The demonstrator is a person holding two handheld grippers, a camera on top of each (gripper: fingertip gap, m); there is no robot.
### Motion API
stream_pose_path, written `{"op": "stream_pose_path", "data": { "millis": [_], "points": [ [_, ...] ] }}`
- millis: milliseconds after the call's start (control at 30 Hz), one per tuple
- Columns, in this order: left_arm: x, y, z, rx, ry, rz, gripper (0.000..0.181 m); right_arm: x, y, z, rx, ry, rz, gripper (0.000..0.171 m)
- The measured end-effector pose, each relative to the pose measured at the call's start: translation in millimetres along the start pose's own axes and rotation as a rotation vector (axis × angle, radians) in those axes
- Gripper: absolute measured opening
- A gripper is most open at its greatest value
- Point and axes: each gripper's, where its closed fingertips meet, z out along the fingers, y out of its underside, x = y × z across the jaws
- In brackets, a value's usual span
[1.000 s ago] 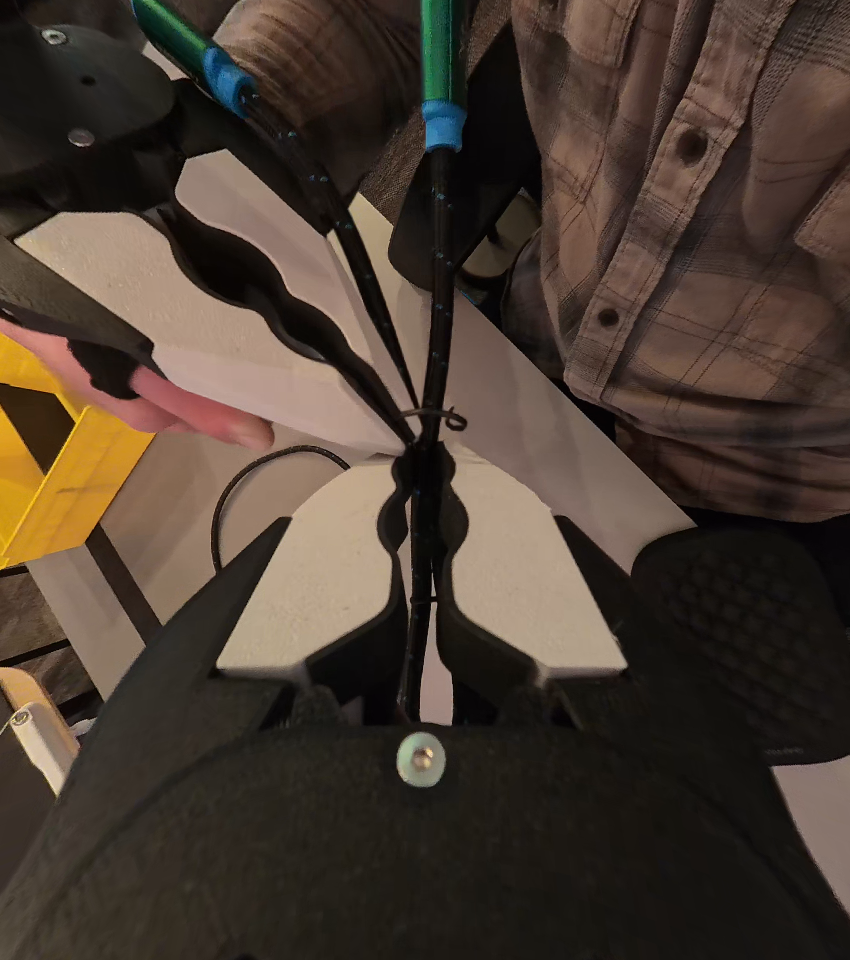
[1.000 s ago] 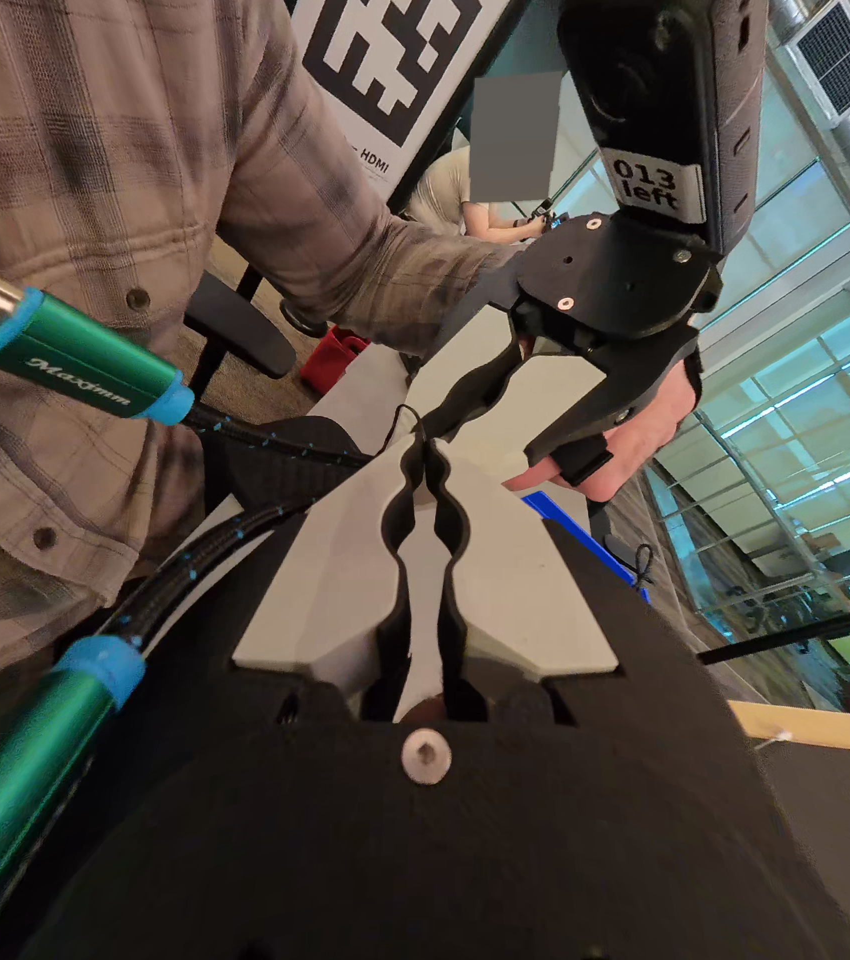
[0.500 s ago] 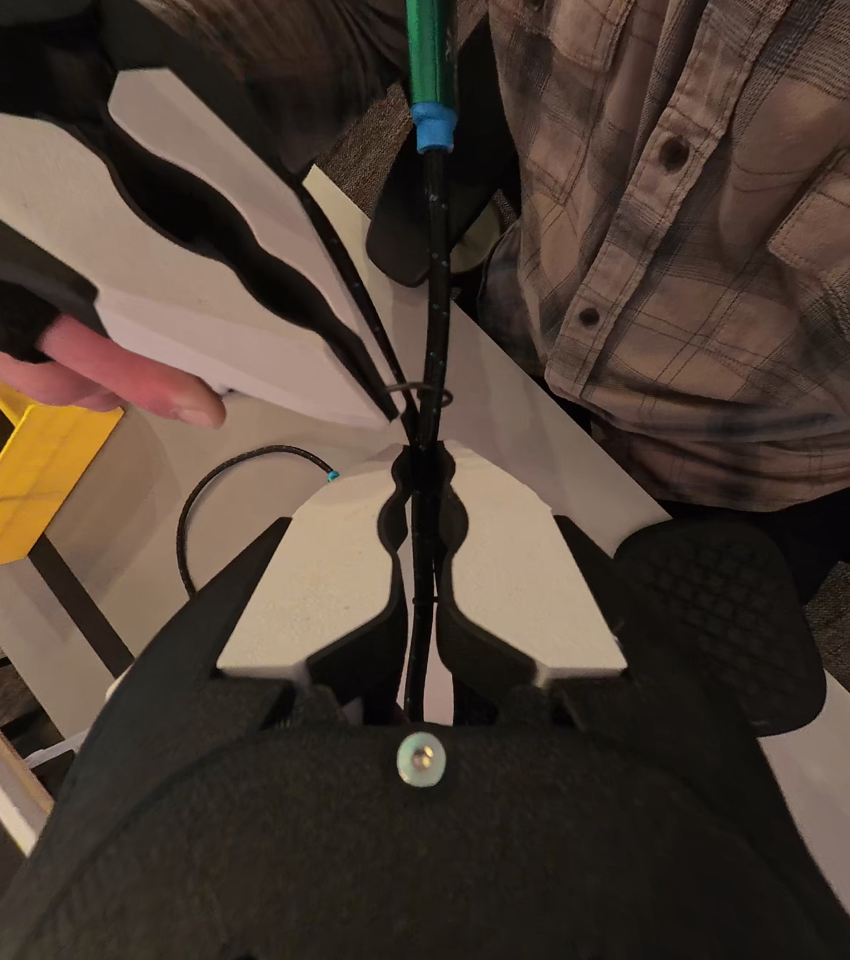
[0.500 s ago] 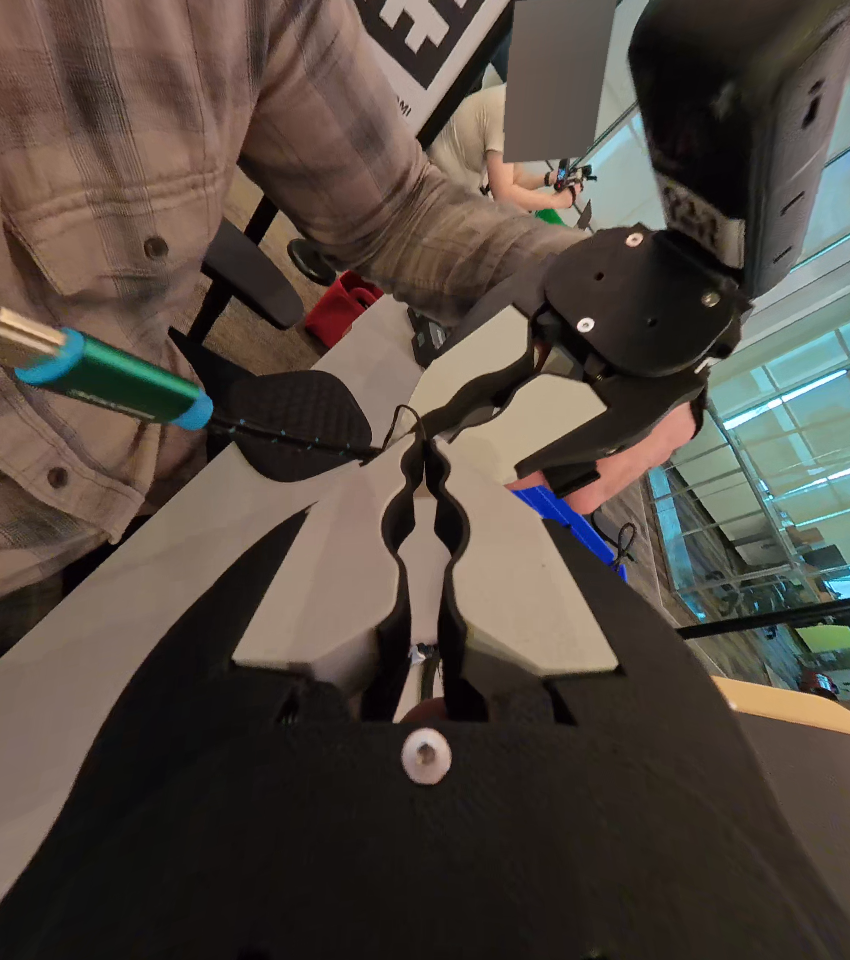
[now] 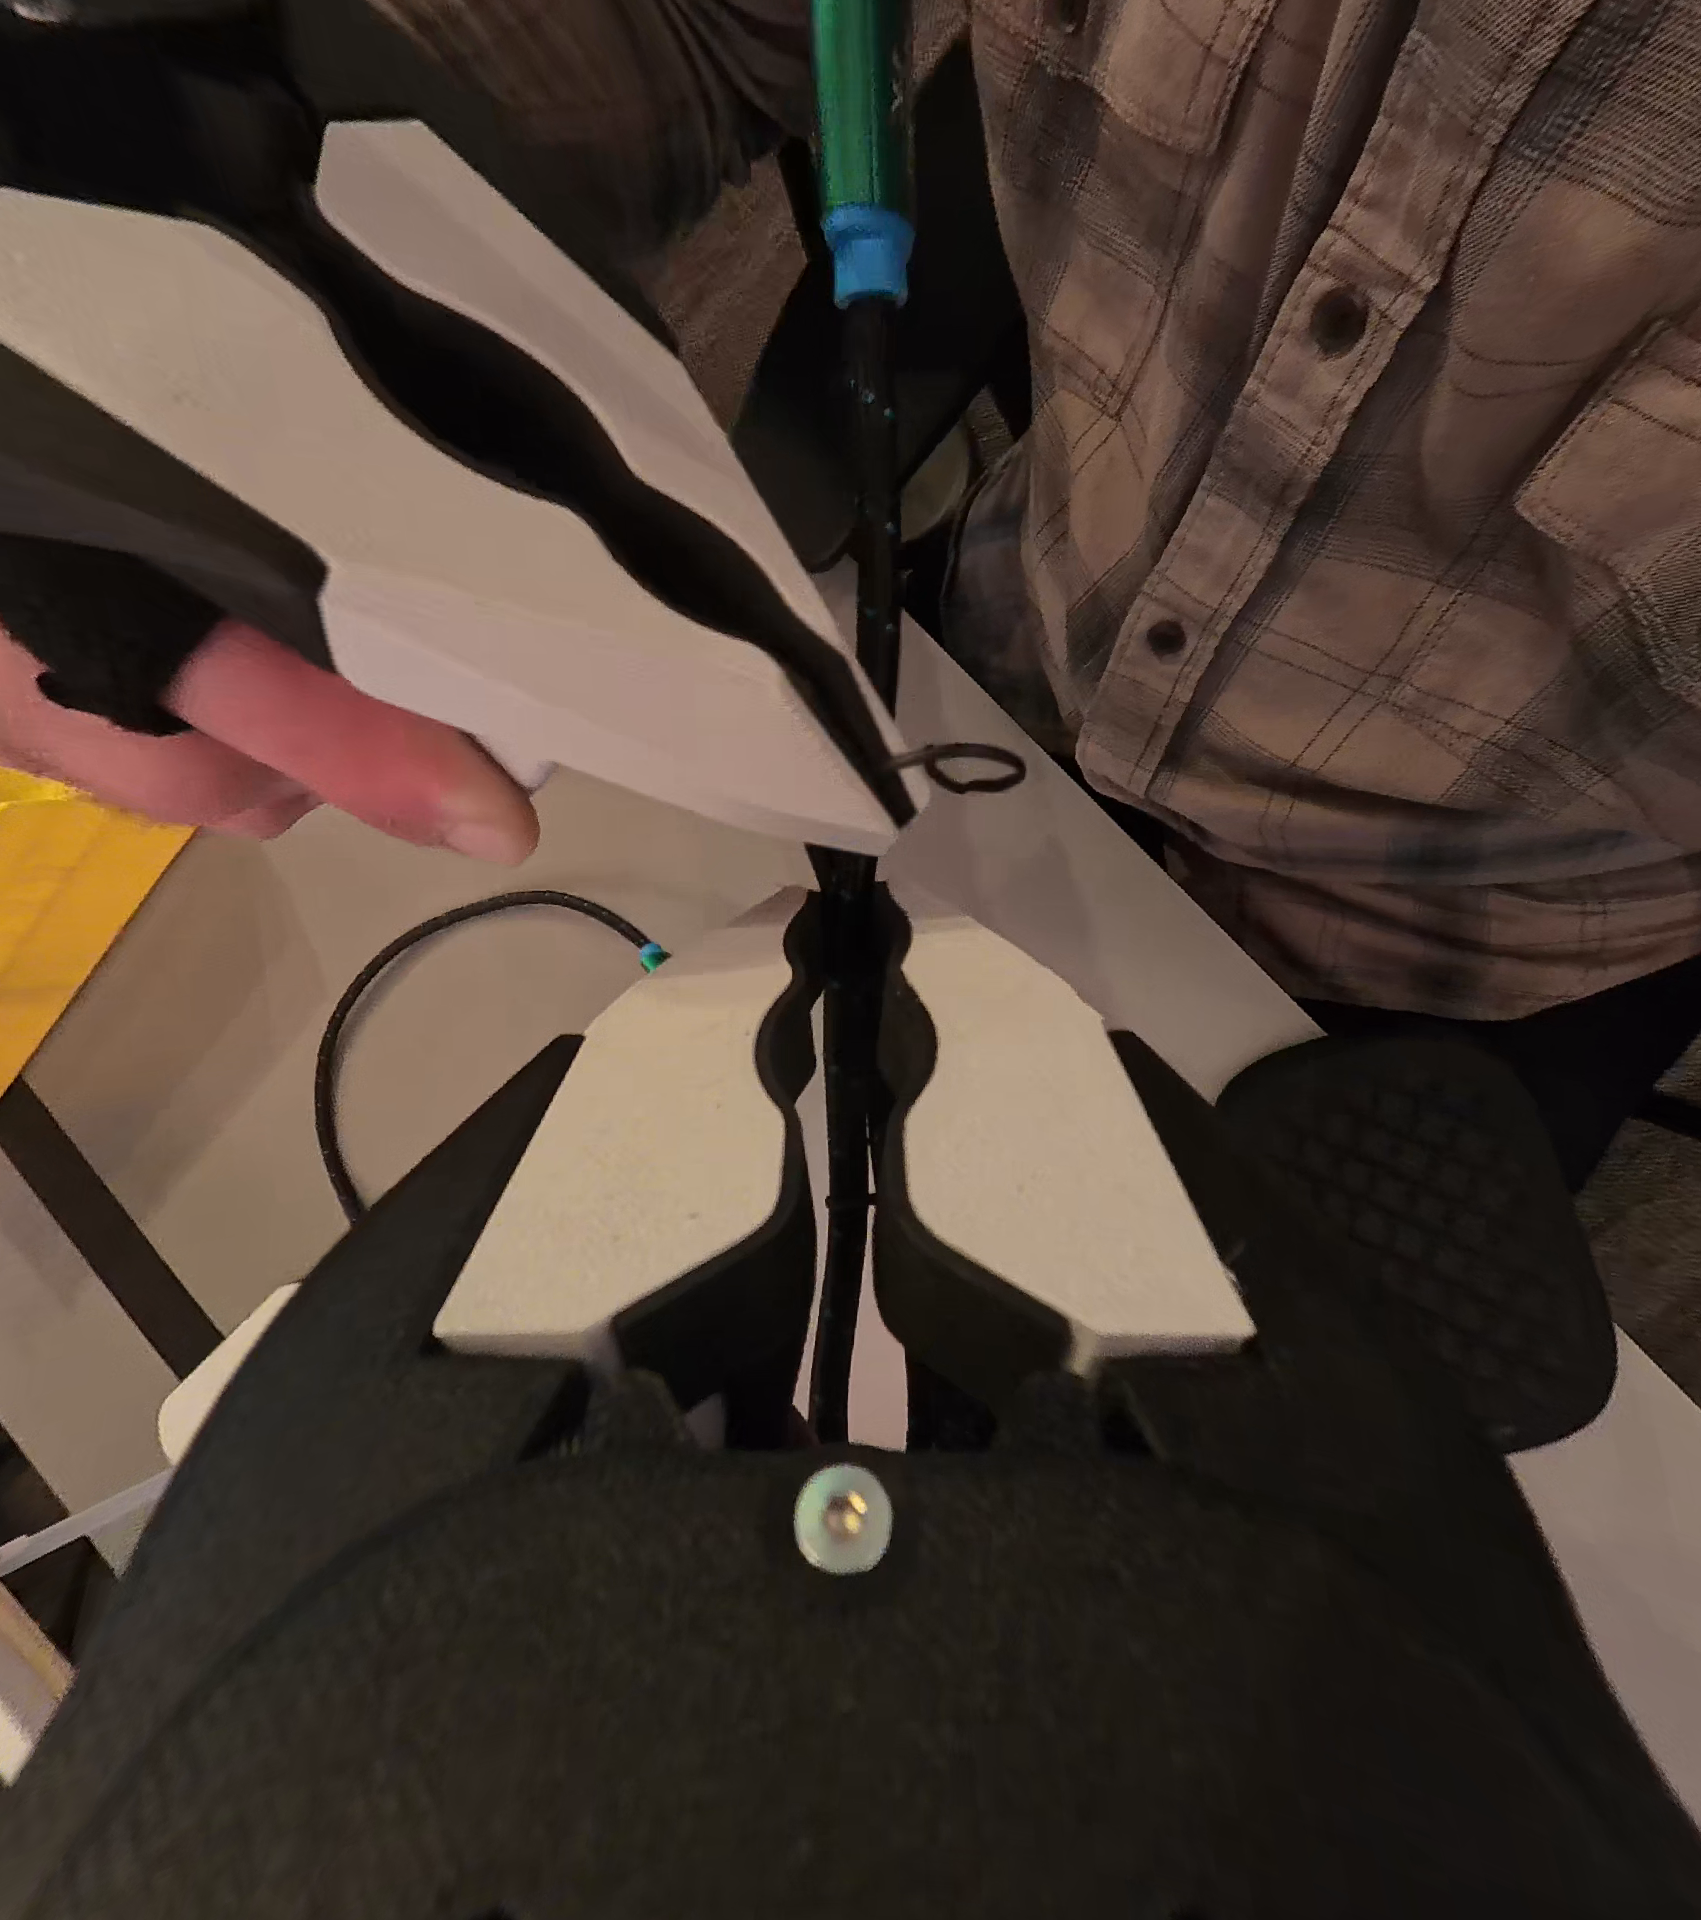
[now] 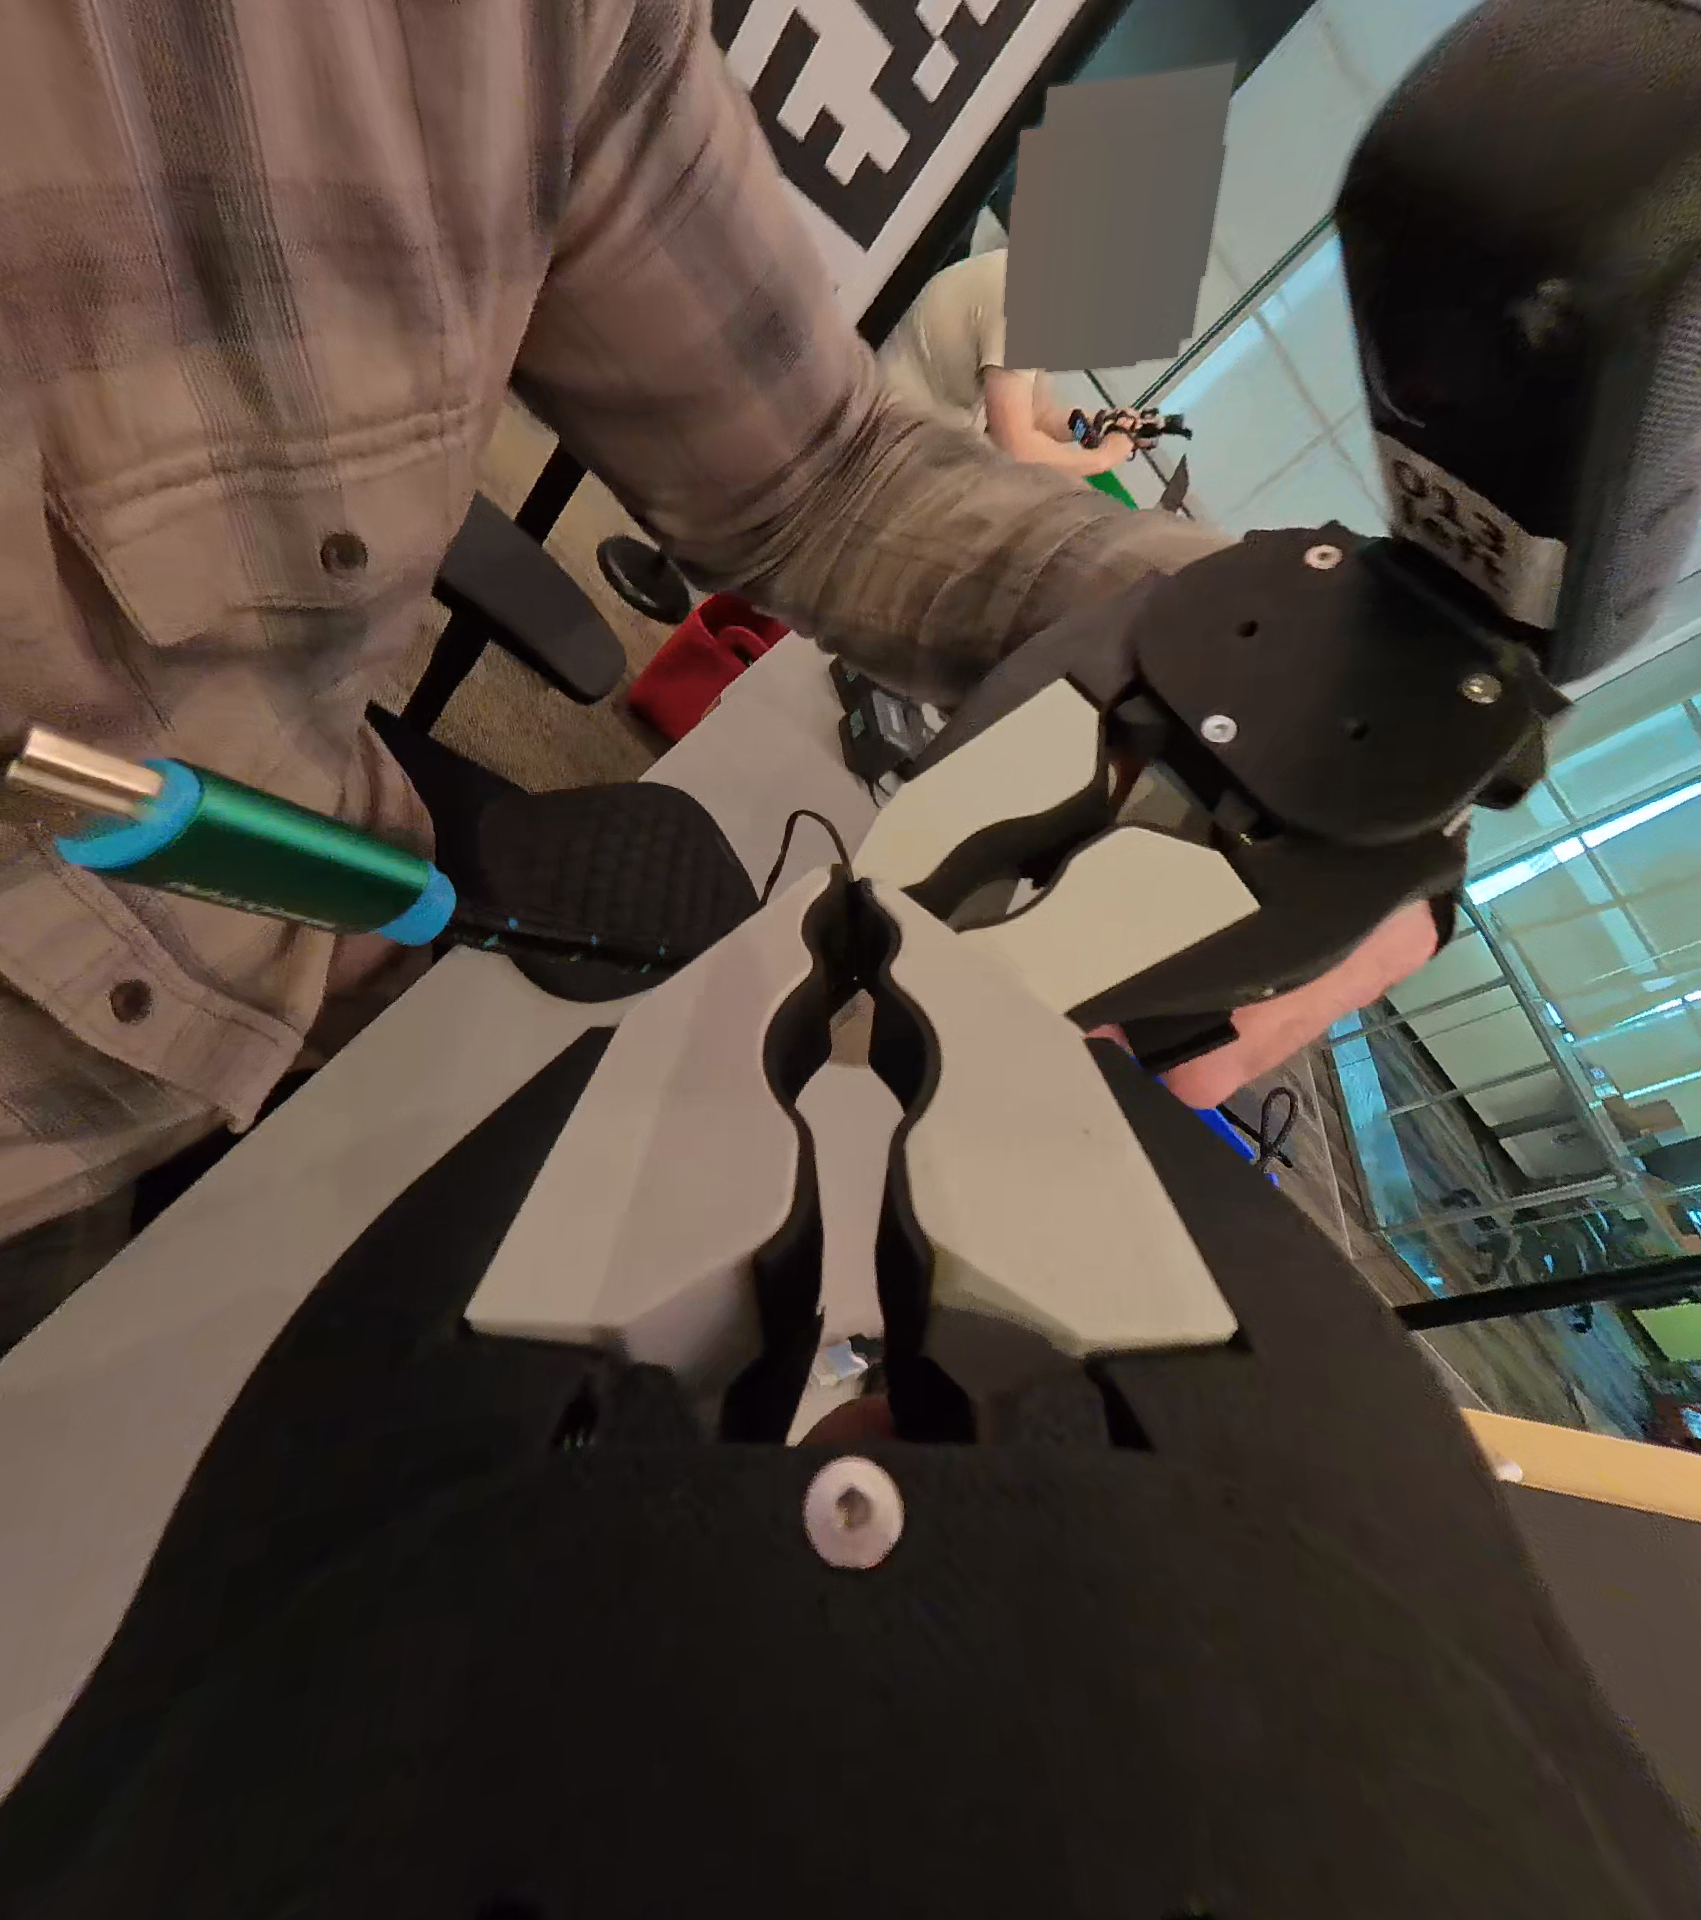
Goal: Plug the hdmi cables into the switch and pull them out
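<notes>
HDMI cable (image 5: 846,1091), black braided, runs straight down the slot of the left gripper (image 5: 847,914); jaws nearly closed, clamped on the cable itself. Past the tips the cable goes on up to a green connector with a blue collar (image 5: 861,156), which sits in front of the person's plaid shirt (image 5: 1397,468).

Right gripper (image 5: 882,821) comes in from upper left in the left wrist view, tips almost touching the left gripper's tips, jaws pressed together at the tip. A thin black wire tie (image 5: 971,771) loops out at that tip; it seems pinched there, but whether cable or tie is what's gripped — can't tell.

Right wrist view: right gripper (image 6: 851,894) tips closed on something thin and black, the tie's tail curling above. Green connector (image 6: 254,847) hangs free to the left over the table edge (image 6: 98,1351), metal plug end pointing at the shirt. Left gripper (image 6: 929,883) meets it from the right.

A second thin black cable (image 5: 389,997) arcs on the white table (image 5: 233,1039), near a yellow bin (image 5: 4,935). Switch not identifiable in either view.
</notes>
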Motion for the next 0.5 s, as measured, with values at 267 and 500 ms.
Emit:
{"op": "stream_pose_path", "data": {
  "millis": [267, 500],
  "points": [
    [0.1, 6.8, 6.4, -0.034, 0.052, -0.022, 0.007, -1.5, 15.7, 0.2, -0.194, -0.043, -0.158, 0.0],
    [-5.9, 4.0, 3.3, -0.023, 0.048, -0.015, 0.007, -6.0, 26.6, -6.1, -0.28, -0.119, -0.156, 0.0]
  ]
}}
